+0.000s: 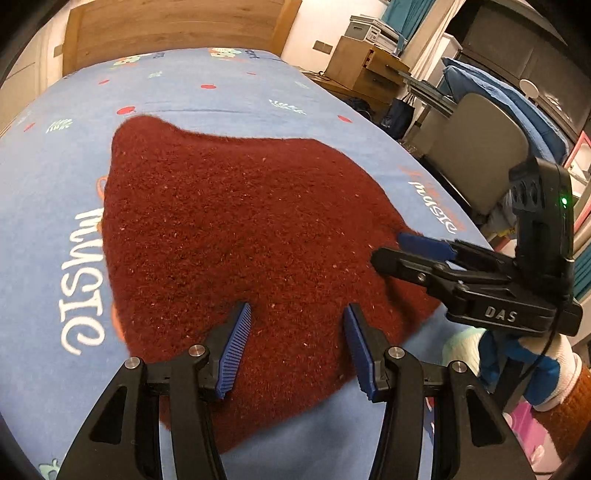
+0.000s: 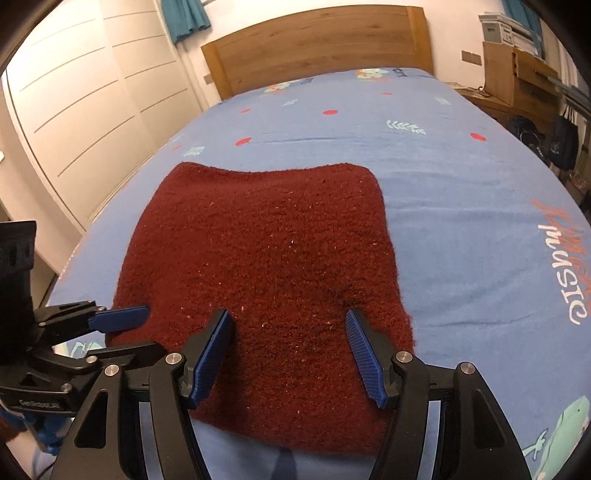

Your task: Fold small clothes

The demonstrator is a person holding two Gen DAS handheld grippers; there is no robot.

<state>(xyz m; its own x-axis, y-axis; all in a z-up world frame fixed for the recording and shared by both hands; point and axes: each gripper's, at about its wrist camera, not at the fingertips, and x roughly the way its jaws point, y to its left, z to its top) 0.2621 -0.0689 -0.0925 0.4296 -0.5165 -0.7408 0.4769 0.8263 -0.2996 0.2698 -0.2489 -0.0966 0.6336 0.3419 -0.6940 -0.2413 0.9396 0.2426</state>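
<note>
Left wrist view: we see the left gripper (image 1: 297,345) with jaws apart, nothing between them, poised over the near part of the red knit (image 1: 236,236). From the right wrist view, the right gripper (image 2: 290,352) also has its jaws spread and empty, above the knit's near edge. We find the knit lying flat on the blue bed sheet (image 2: 461,177), with the wooden headboard (image 2: 317,44) at the far end.

Wooden headboard (image 2: 317,44), white panelled wardrobe (image 2: 81,122), teal curtains (image 2: 186,16), cluttered wooden cabinet (image 1: 369,68), grey chair (image 1: 476,162).
</note>
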